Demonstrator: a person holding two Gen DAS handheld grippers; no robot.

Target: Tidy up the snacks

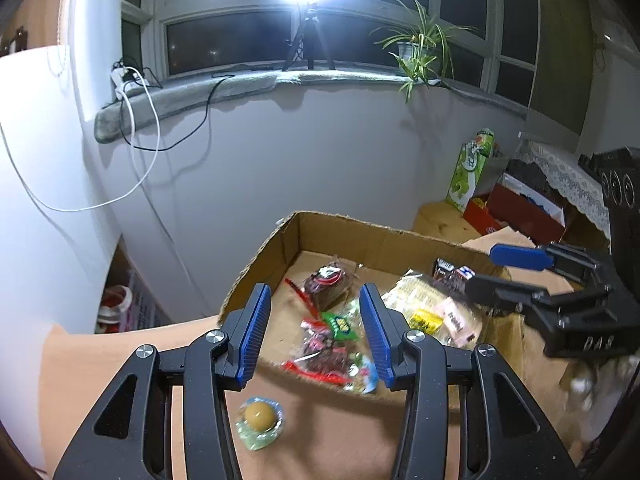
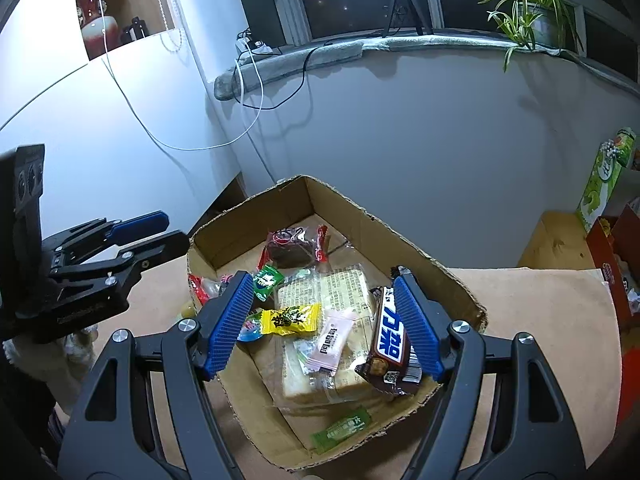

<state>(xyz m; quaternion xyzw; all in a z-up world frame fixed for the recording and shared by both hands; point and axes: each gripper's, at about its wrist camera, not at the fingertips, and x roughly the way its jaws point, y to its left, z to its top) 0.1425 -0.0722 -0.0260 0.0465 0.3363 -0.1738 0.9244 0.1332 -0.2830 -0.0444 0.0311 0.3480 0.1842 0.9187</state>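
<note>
tan tabletop bears a torn cardboard box (image 2: 460, 280) of crinkled bright snack packets (image 2: 292, 318); both jaws apart.

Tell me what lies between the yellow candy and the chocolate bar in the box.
In the right wrist view, a pink sachet lies between the yellow candy and the chocolate bar, on top of the wrapped bread.
</note>
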